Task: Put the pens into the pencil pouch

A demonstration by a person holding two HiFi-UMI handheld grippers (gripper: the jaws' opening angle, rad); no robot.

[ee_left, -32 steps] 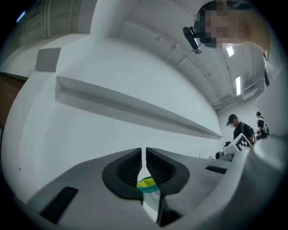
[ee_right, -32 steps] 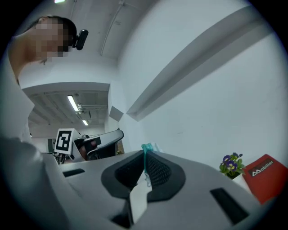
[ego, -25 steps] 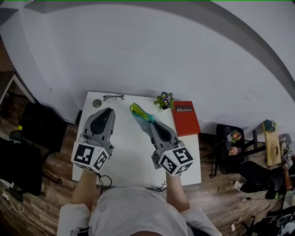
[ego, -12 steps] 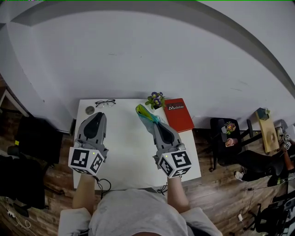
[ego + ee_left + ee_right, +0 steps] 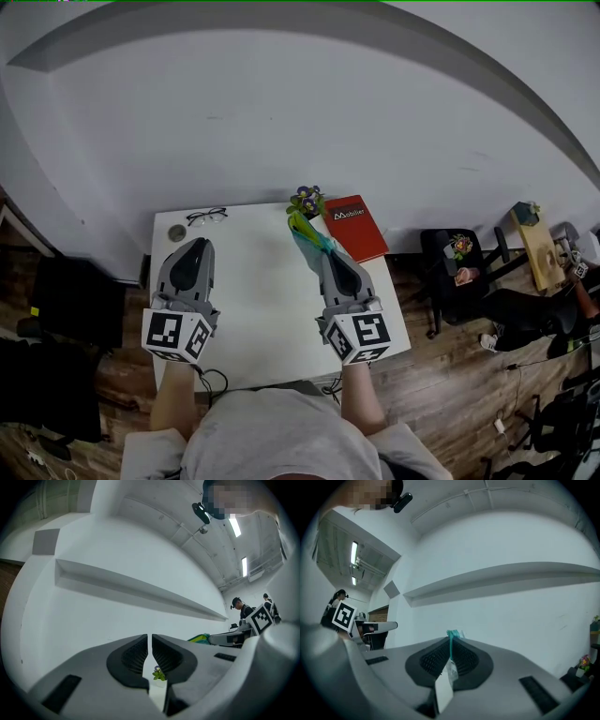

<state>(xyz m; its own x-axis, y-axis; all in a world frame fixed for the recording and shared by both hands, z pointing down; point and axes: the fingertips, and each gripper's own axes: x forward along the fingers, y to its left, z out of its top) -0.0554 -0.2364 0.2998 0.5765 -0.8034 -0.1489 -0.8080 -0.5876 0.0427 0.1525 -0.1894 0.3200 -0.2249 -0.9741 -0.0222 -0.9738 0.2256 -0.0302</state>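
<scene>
The right tool (image 5: 325,253) has swung across in the last second, and the floppy green-and-teal fabric pencil pouch (image 5: 307,233) goes with it. The pouch's free end now hangs just short of the small purple-flowered potted plant (image 5: 305,199) at the far edge of the white desk (image 5: 253,281). A second ago it pointed well to the left of that plant. The right tool's ribbed pads are clamped together on a thin teal seam of the pouch, and a white tag dangles beneath them. The cloth is soft and limp, sagging from that single pinch with no visible mouth held open.

The left tool (image 5: 198,244) has held its place over the left side of the desk, jaws drawn together to a bare slit with nothing between them.

There are no pens in any view. So I'd judge this as carrying or repositioning the pouch, with the filling not under way.

Elsewhere lie a glossy red hardcover book (image 5: 354,227) right of the plant, thin black-framed spectacles (image 5: 206,217) and a small round grey disc (image 5: 176,232).
</scene>
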